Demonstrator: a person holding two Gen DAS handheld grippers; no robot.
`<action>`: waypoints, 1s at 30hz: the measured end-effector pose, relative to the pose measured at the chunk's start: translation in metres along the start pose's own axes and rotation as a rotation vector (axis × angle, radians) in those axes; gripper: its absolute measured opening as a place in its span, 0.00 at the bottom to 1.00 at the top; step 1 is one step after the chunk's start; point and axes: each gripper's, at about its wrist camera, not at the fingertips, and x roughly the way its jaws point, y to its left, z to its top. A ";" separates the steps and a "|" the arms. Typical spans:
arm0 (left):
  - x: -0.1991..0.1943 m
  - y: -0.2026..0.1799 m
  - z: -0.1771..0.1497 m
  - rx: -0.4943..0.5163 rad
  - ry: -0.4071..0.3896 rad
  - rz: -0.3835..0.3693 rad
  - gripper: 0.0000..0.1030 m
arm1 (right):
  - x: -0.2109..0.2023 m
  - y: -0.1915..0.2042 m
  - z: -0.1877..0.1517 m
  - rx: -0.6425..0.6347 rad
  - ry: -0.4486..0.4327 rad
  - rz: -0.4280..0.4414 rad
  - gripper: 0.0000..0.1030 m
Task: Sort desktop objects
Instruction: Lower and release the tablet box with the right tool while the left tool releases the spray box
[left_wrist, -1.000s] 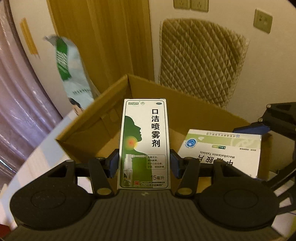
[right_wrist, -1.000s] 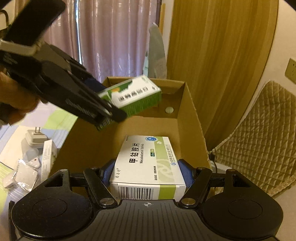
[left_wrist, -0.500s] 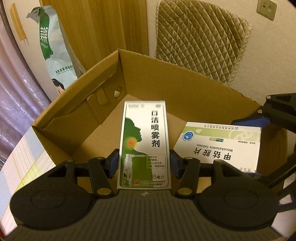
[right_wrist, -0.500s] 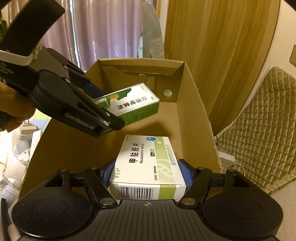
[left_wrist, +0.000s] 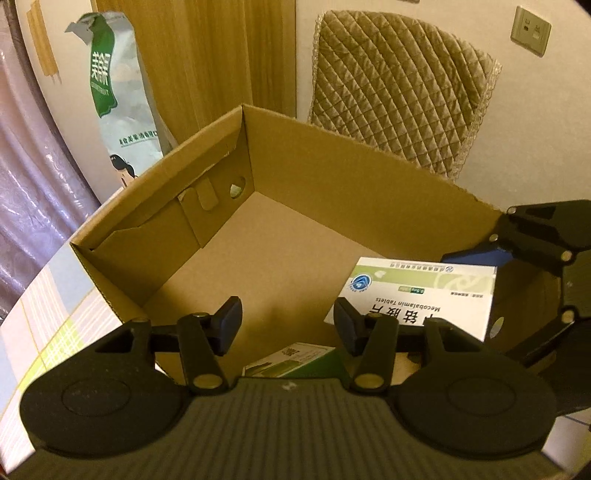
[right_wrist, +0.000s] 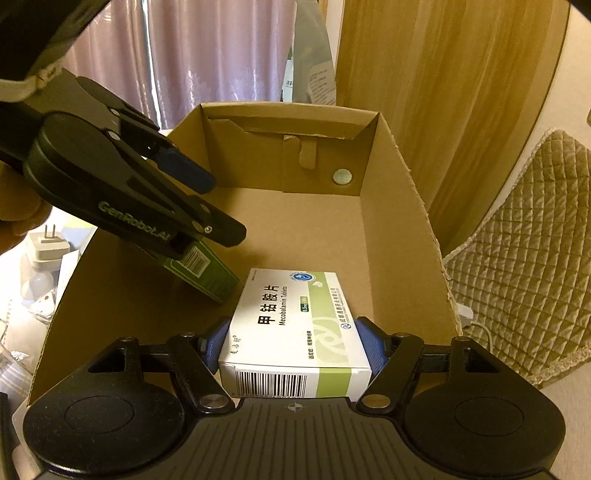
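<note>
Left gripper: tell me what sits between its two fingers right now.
Nothing is held: the left gripper is open, with bare cardboard box floor between its fingers in the left wrist view. The green spray box lies below it.

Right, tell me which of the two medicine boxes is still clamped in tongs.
The white tablet box, gripped by the right tongs over the cardboard box. The green spray box lies loose below the open left tongs.
</note>
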 end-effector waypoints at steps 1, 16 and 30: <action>-0.002 0.000 0.000 -0.001 -0.004 0.001 0.48 | 0.002 -0.002 0.000 -0.003 0.001 0.005 0.68; -0.022 0.004 -0.005 -0.015 -0.029 0.021 0.48 | 0.002 0.004 0.003 -0.026 0.001 0.000 0.69; -0.039 0.011 -0.011 -0.036 -0.054 0.033 0.48 | 0.005 0.013 0.006 -0.061 0.005 -0.020 0.69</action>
